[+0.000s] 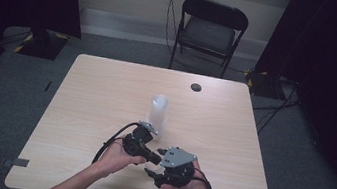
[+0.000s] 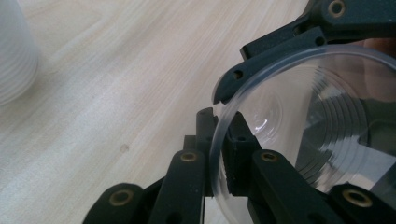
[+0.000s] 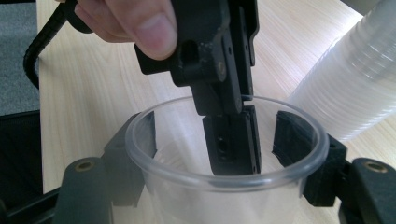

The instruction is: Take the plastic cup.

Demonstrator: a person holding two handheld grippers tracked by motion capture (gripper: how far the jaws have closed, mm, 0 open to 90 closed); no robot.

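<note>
The pale wooden desk (image 1: 105,95) carried a tall stack of clear plastic cups (image 1: 157,114), standing near its middle, just beyond the two hands. In front of it a single clear cup (image 3: 224,186) was held above the desk between both tools and looked empty. The right gripper (image 1: 160,163) had its jaws on either side of the cup's body, pressing the wall. The left gripper (image 1: 156,157) was pinched tight on the cup's rim, one jaw inside.
</note>
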